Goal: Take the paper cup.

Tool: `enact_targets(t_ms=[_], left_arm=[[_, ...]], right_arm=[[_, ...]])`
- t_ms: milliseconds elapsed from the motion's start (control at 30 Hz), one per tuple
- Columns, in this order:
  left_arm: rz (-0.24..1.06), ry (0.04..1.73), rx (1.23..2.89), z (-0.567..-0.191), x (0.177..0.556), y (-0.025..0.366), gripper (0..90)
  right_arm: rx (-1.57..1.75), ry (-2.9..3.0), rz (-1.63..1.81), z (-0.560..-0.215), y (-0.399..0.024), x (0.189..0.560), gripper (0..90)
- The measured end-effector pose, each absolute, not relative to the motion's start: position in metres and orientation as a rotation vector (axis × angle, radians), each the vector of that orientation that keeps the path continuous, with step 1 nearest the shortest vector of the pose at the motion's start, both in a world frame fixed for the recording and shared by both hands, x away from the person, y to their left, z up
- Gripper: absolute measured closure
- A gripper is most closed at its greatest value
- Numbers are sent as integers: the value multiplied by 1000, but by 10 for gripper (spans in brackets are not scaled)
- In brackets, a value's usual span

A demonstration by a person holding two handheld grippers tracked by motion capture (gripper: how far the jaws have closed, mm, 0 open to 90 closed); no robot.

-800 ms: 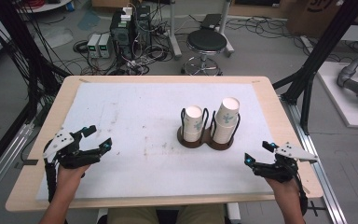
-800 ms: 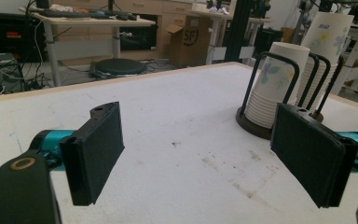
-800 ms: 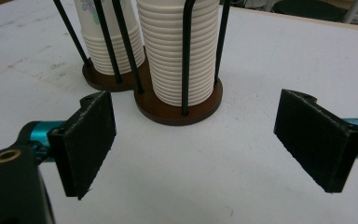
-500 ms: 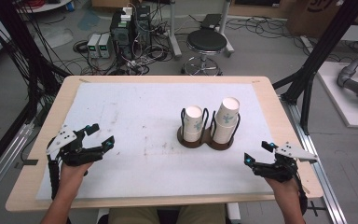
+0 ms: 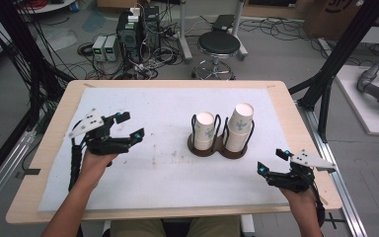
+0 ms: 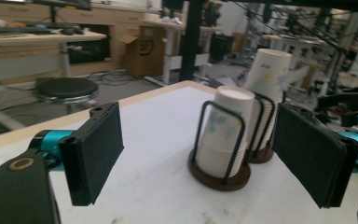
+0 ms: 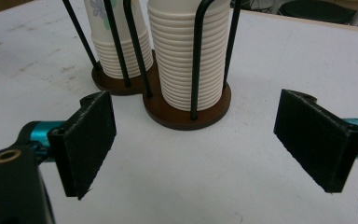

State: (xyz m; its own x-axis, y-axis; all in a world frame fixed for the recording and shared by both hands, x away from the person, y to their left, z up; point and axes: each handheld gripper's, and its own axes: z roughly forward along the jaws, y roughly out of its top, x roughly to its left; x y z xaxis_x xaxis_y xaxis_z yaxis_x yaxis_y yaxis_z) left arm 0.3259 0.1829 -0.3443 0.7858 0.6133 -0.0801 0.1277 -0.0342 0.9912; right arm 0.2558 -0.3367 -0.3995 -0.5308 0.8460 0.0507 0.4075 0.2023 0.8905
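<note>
Grey concrete floor (image 5: 286,54) strewn with black cables (image 5: 281,29), round black stool (image 5: 219,43) beyond the table's far edge, computer boxes (image 5: 138,27) far left, cardboard box (image 5: 333,17) far right, black frame posts (image 5: 345,47) at the right.

Wooden table (image 5: 286,106) — white sheet (image 5: 153,113) — cup holder (image 5: 220,148) on it.

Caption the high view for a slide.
Two open grippers, left gripper and right gripper, flank a cup holder.

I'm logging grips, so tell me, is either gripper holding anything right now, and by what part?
Nothing is held. The left gripper and right gripper are both open and empty, apart from the cup stacks in their holder.
</note>
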Motion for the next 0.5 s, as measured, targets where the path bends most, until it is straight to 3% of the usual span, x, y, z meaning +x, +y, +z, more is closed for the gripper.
enact_targets(t_ms=[500], left_arm=[[256,455,1768,-324,387,87,163]], right_arm=[[1159,2043,1287,-401,-337,256,131]])
